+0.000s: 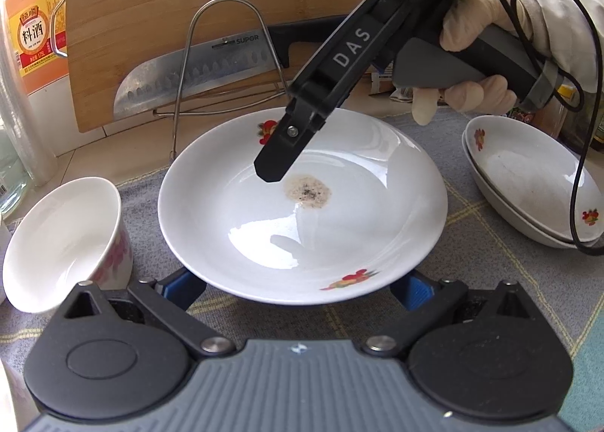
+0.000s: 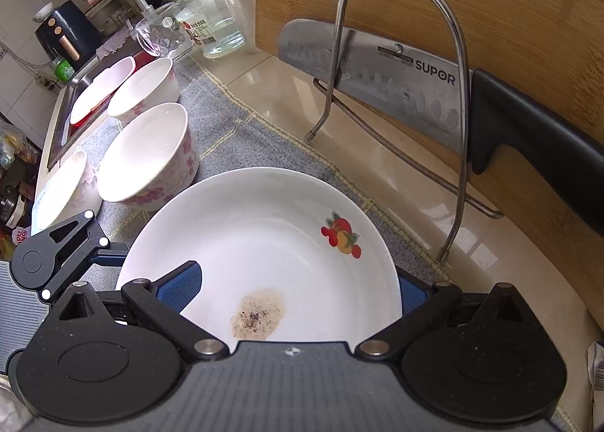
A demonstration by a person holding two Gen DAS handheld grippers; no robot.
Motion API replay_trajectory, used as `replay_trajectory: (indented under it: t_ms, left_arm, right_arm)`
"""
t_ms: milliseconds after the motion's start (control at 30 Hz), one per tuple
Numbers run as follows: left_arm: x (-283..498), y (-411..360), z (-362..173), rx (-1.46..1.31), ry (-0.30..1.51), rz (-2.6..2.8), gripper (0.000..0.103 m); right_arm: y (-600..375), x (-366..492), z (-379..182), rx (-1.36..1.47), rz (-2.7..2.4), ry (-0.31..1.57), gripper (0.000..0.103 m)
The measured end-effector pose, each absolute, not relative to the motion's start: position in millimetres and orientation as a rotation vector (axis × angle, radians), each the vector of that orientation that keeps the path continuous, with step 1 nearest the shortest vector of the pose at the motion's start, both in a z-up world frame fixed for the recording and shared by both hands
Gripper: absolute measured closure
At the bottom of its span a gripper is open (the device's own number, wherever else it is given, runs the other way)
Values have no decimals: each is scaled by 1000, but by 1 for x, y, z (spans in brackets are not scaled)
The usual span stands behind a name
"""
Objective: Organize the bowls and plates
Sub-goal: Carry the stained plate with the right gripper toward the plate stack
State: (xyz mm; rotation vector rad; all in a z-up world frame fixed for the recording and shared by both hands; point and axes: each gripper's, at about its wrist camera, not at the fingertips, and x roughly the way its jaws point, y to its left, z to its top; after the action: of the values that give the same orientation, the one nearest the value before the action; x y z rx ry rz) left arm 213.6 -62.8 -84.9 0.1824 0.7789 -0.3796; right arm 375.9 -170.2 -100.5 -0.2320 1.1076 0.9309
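Two claws spread wide, left claw (image 1: 302,290) and right claw (image 2: 298,290) flanking stained plate (image 1: 234,183), SUPOR knife (image 2: 400,77), DAS lettering.

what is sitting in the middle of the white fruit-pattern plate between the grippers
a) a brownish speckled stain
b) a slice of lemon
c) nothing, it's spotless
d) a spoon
a: the plate carries a brownish, dark-speckled stain near its centre, also plain in the right wrist view; no utensil or food lies on it.
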Motion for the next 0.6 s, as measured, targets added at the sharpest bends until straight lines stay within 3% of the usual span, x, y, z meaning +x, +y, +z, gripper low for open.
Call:
replay_trajectory:
  t_ms: [600]
  left_arm:
    - [176, -68, -56, 197, 768, -419, 1]
  right_arm:
    - [-185, 326, -74, -209, 914, 1070, 0]
